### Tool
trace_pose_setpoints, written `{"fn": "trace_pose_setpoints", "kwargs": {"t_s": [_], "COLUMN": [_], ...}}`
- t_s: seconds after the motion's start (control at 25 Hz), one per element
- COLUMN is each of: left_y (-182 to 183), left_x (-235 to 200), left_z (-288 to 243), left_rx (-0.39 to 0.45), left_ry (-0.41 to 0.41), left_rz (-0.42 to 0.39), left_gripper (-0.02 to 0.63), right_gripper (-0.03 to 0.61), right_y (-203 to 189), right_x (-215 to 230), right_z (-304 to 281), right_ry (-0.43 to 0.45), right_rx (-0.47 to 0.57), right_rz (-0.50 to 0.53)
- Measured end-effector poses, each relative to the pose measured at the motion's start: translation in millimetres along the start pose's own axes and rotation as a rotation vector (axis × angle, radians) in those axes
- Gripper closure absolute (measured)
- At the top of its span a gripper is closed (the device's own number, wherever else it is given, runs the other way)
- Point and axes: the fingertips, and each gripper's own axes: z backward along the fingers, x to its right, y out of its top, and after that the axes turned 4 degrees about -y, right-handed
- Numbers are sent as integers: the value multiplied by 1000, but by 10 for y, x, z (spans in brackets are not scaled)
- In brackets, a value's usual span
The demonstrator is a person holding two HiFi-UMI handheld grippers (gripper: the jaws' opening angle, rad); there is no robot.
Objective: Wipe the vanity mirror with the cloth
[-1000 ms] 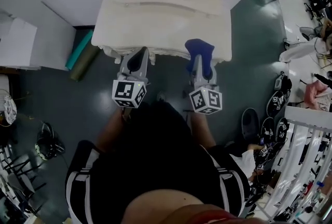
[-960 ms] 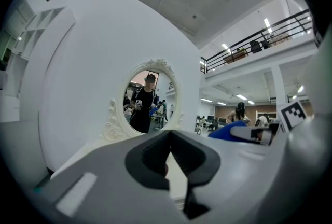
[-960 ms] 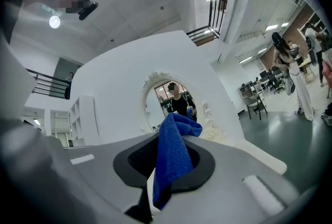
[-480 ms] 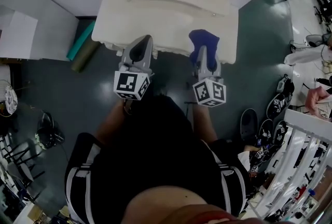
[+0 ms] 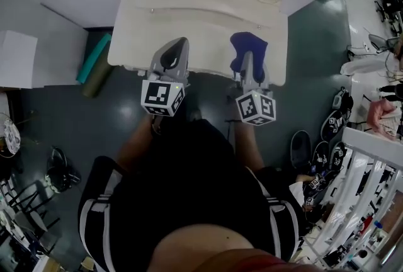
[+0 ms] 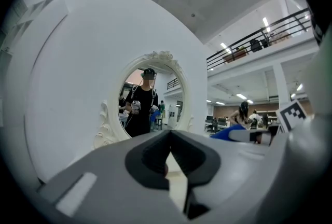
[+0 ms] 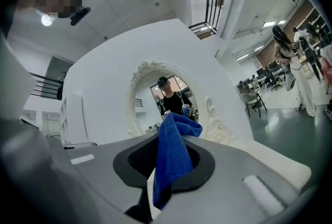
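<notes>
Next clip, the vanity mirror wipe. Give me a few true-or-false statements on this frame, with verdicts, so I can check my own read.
1. The right gripper is clamped on a blue cloth. True.
2. The cloth is pressed against the mirror glass. False: it is held over the front of the vanity top, short of the mirror.
3. The left gripper holds a spray bottle. False: its jaws are together with nothing between them.
4. The mirror has an oval, ornate white frame. True.
</notes>
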Motion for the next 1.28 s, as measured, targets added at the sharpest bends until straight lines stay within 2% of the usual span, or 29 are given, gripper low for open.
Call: {"fn": "trace_pose_setpoints", "kwargs": {"t_s": [0.28,0.64,0.8,1.28], "left_y": [125,291,363,557], "left_x": [-461,-876,-895,-747], "left_z": [-377,-751,-901,-1419], "left_rx": [5,-3,-8,18], "left_ry": [-60,-142,-167,-204], "left_rz": [9,0,22,8], "left_gripper": [604,604,604,604], "right_gripper": [535,535,535,535], "right_y": [5,26,160,490], "right_x": [-87,-59,-1,371], "right_z": [-540,-1076,-1213,-1829], "right_ry": [-54,-171,-193,-192], "right_rx": [20,43,62,97], "right_rz": [-7,-56,-50,-82]}}
